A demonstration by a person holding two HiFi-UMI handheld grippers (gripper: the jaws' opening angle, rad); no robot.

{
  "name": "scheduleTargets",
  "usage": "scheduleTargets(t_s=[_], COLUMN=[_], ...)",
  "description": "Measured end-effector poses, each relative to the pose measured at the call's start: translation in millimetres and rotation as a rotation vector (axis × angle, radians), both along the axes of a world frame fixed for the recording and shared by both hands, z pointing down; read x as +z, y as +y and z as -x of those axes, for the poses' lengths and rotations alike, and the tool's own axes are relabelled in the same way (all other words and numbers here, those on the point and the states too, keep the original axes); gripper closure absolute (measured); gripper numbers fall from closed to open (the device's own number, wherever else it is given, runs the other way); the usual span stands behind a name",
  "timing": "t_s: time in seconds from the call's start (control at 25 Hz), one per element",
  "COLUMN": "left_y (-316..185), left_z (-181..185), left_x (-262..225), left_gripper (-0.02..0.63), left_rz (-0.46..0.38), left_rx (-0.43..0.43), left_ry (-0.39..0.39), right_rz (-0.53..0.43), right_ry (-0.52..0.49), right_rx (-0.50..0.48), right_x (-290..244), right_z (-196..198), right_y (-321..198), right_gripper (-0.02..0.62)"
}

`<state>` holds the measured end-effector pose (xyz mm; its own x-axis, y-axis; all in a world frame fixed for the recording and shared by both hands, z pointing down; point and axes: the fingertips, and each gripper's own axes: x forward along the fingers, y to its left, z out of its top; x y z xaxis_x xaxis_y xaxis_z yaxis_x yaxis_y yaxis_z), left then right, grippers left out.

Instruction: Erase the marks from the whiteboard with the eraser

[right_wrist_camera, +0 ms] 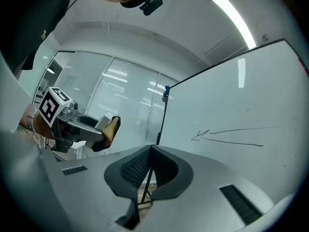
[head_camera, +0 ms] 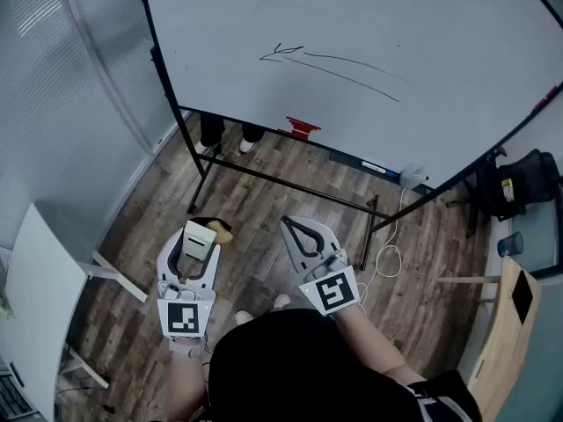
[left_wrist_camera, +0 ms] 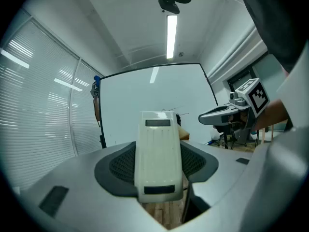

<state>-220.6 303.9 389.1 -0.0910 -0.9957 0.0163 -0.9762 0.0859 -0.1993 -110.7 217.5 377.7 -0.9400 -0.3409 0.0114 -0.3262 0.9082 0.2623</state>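
Cream eraser (left_wrist_camera: 159, 153) clamped in the left gripper (head_camera: 200, 234); upright whiteboard (head_camera: 396, 16) carries thin black marks (head_camera: 290, 55).

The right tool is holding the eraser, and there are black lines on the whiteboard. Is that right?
Not quite. The left tool is holding the eraser, as the left gripper view shows. The right tool is shut on nothing. There are black lines on the whiteboard, as you said.

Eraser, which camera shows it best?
The left gripper view: the eraser fills the centre, clamped by the left gripper. The head view shows it small from above; the right gripper view, small and side-on.
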Motion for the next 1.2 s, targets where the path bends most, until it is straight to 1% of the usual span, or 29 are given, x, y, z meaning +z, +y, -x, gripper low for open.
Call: scheduleTargets(t_s=[0.08,0.24,0.36,0.52,0.6,0.68,0.8,0.92,1.04,1.2], left_y=[-6,-26,-41,-61,-69,-77,-95,-121,-156,-212], left_z=[-4,-17,-27,-37,-36,-31,-26,-18,1,40], left_x=[6,3,6,8,13,20,31,39,44,44], left_gripper=[0.342,0.342,0.342,0.342,0.342,0.342,0.342,0.342,0.342,0.342], left_rz=[0.008,0.006,0.019,0.025,0.040,0.046,0.050,0.058,0.055,0.053], left_rx=[0.006,-0.004,0.010,-0.005,-0.008,-0.002,0.012,0.046,0.081,0.132], left_ry=[-0.004,0.030,0.008,0.028,0.008,-0.015,0.001,-0.002,-0.002,0.004], right_rz=[0.005,-0.001,0.006,0.080,0.090,0.093,0.116,0.120,0.132,0.145], right_ry=[0.000,0.018,0.013,-0.065,-0.048,-0.024,-0.013,0.003,0.025,0.047], right_rx=[-0.004,-0.003,0.000,0.003,0.015,0.029,0.057,0.088,0.133,0.205], right_x=[1,4,5,5,12,20,29,39,49,52], right_z=[-5,-17,-26,-42,-49,-51,-50,-44,-33,-6], right_y=[-5,-19,-34,-57,-69,-79,-97,-119,-146,-191], right_gripper=[0.571,0.571,0.570,0.569,0.569,0.569,0.569,0.569,0.569,0.569])
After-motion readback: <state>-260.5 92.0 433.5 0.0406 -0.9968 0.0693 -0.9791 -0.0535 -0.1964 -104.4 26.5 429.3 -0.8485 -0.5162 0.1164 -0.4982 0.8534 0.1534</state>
